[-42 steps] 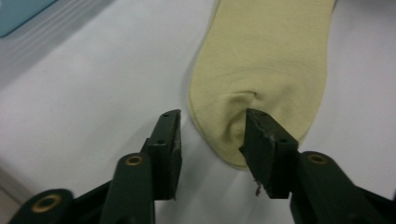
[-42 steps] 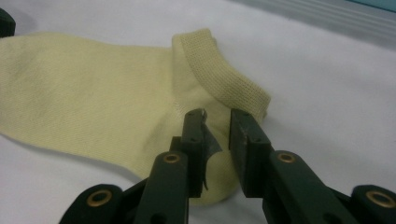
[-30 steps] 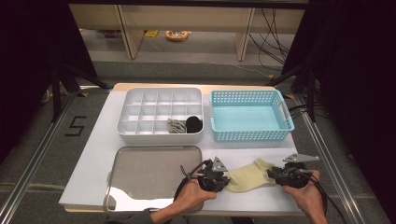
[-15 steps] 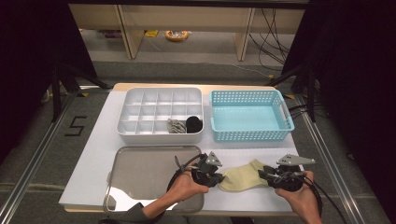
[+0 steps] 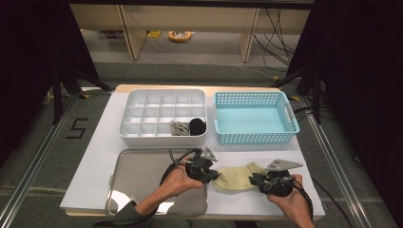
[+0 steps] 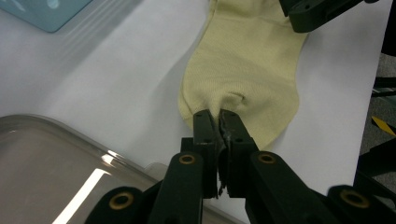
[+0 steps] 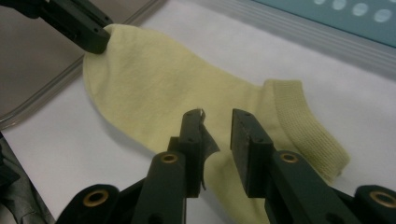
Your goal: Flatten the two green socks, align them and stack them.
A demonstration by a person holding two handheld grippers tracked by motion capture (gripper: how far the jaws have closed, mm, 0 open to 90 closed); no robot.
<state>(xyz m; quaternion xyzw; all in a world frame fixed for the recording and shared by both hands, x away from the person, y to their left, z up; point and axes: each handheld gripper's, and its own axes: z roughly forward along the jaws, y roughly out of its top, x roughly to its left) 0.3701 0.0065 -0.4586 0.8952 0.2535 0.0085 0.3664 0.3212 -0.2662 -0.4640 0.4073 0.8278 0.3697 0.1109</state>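
Observation:
A pale yellow ankle sock [image 5: 237, 176] lies flat on the white table top between my two grippers. My left gripper [image 5: 216, 176] is shut on its toe end, and the left gripper view shows the cloth [image 6: 243, 60] bunched between the closed jaws of that gripper [image 6: 215, 116]. My right gripper [image 5: 252, 179] sits low over the sock's heel part [image 7: 154, 79], near the ribbed cuff. Its jaws have just been closing. A gap still stands between the jaws of the right gripper [image 7: 217, 116], and the sock lies under them unpinched.
A shiny metal tray [image 5: 138, 175] lies at the front left, under my left hand. Behind it stands a white compartment box [image 5: 161, 91] holding a grey sock [image 5: 179, 128] and a black one [image 5: 197, 126]. A light blue basket [image 5: 252, 95] stands at the back right.
Both hands have shifted to the left. The left gripper has drawn the sock's toe end toward the tray, and the right gripper has moved in over the sock.

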